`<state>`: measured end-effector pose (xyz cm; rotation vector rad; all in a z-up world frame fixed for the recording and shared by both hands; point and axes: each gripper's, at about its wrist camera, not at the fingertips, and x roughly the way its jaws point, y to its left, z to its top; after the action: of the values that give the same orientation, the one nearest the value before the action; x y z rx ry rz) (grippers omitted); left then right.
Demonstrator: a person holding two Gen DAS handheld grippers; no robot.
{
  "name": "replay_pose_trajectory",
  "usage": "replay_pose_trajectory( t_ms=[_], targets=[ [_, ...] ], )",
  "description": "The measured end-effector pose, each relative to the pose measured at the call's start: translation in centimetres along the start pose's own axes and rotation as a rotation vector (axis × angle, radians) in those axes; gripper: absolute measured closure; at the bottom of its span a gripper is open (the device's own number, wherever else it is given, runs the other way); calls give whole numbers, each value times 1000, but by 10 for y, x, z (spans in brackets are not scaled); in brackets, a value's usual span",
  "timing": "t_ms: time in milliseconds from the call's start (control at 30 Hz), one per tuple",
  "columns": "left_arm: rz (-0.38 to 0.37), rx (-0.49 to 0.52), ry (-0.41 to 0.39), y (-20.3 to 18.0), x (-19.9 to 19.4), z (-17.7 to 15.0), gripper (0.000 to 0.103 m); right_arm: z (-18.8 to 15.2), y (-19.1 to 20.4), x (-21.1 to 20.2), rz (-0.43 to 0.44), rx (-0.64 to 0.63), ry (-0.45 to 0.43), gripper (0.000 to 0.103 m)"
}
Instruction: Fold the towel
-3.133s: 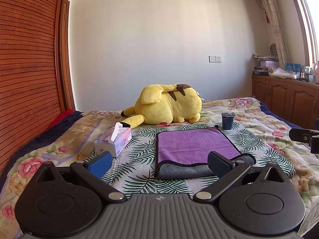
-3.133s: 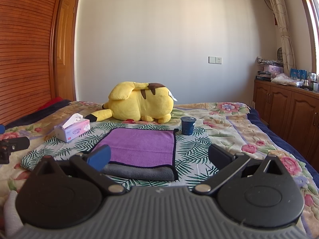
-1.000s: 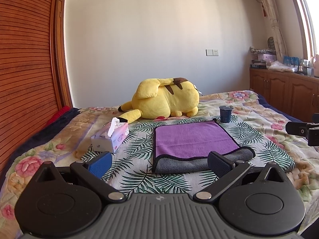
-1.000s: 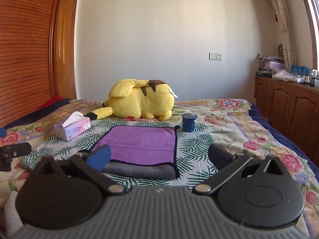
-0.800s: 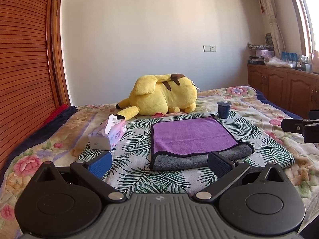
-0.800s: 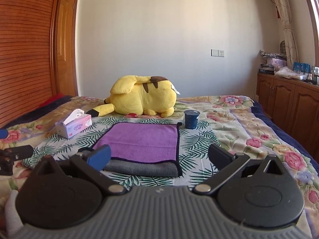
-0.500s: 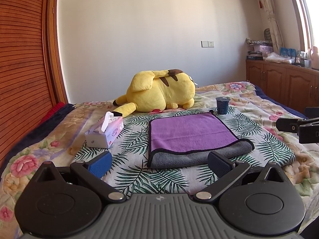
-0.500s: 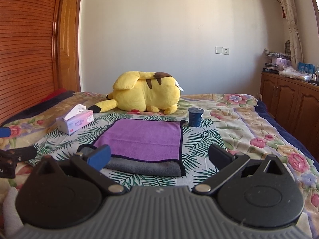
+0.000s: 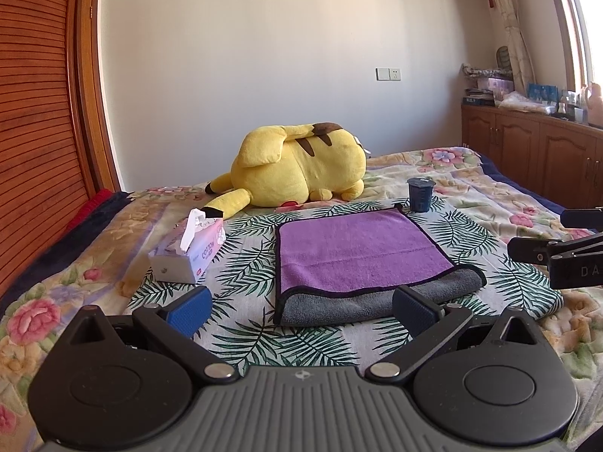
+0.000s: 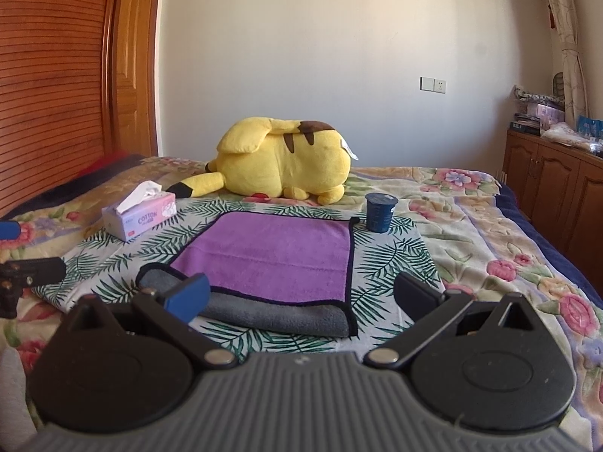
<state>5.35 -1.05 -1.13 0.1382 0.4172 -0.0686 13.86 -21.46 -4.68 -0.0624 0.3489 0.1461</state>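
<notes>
Both my left gripper (image 9: 299, 307) and right gripper (image 10: 301, 295) hung wide open and empty before the towel (image 9: 358, 252) on the bed (image 9: 490, 188), seemingly folded once, needing its near fold gripped.

Both pictures are bright and clear. Sunlight comes in from the window (image 9: 580, 19) on the right, which glows white with glare. The bed (image 9: 471, 196) is sunny on that side, and the wooden wall (image 10: 49, 75) on the left is darker. Shadows are soft. Straight lines bend near the edges, and the corners go black. Nothing looks blurry.
</notes>
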Motion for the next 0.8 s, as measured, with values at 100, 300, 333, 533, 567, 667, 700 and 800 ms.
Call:
replay_pose_trajectory(
  t_ms=[100,300,333,533,567,667,700,800],
  targets=[
    [-5,5,2,-1,5,1,16,1,0,5,8,-4,8,0],
    [-16,12,6,0,19,6,16,4,-1,18,24,-22,20,0],
    [-17,12,7,1,21,6,16,5,-1,20,25,-24,23,0],
    [-28,15,22,4,36,10,16,8,-1,35,31,-39,44,0],
    [-30,16,24,4,39,10,17,8,-1,38,32,-41,49,0],
    [-38,7,35,7,47,12,19,9,-2,45,33,-44,60,0],
    [-45,1,40,8,50,13,20,9,-2,48,34,-45,64,0],
    [-61,-11,56,10,58,14,25,9,-5,57,38,-50,82,0]
  ],
)
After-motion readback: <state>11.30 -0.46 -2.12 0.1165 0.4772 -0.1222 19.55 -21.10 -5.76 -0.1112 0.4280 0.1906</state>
